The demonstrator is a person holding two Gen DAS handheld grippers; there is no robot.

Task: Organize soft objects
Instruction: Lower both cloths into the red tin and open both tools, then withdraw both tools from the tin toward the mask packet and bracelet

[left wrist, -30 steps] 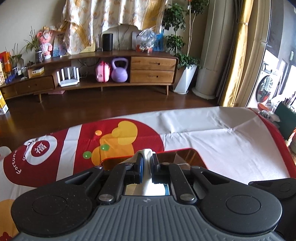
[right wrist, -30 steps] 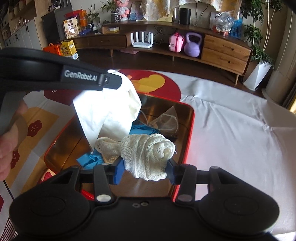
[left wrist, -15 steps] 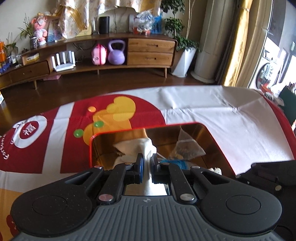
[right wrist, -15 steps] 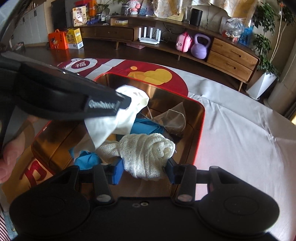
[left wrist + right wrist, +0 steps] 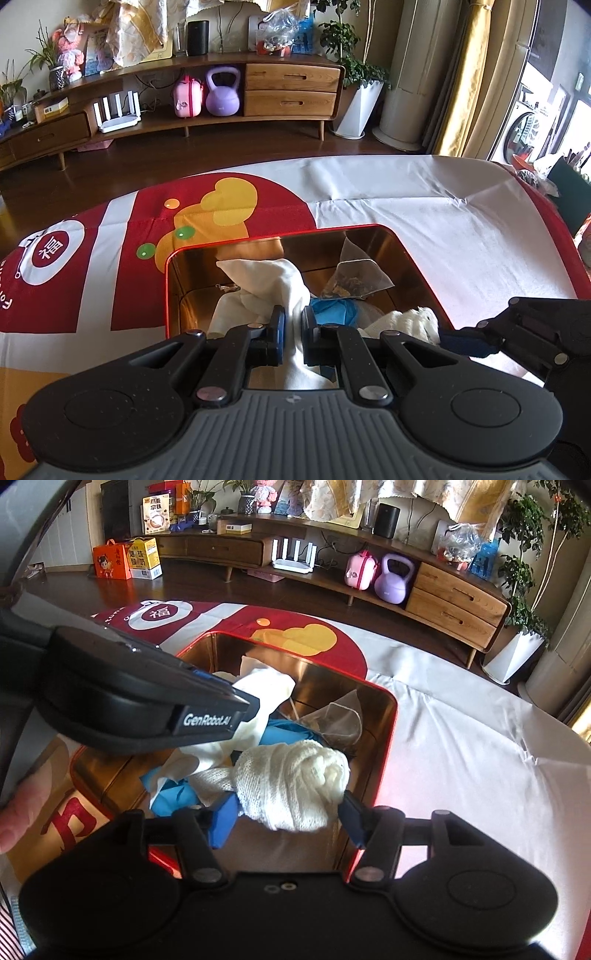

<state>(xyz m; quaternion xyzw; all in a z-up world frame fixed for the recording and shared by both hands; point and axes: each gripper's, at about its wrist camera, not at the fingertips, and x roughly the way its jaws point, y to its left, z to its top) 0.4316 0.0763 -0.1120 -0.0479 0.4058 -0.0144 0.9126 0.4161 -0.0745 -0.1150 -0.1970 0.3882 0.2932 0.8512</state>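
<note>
pinching a white cloth (image 5: 273, 284), the left gripper (image 5: 291, 325) has its blue pads pressed nearly together on the fabric, which rises ahead of the fingertips and drapes into a red-rimmed metal tin (image 5: 168, 291). beyond the fingertips, to their right, a mesh sachet (image 5: 360, 275) leans against the tin's far wall, and a blue fabric piece (image 5: 332, 314) lies just right of the right pad. the tin rests on a red-and-white printed tablecloth (image 5: 424, 229).

right gripper (image 5: 286, 810): its jaws are opening, with a rolled cream knit cloth (image 5: 291, 782) between the pads; the left pad lies against the knit, while the right pad stands at its edge, contact uncertain. the roll sits above the tin's interior (image 5: 388, 738), near its right wall. ahead and left of these fingers, the left gripper's black body (image 5: 147, 705) crosses the view over the white cloth (image 5: 266, 686). a fingertip of the person (image 5: 22, 812) shows at the left edge.
</note>
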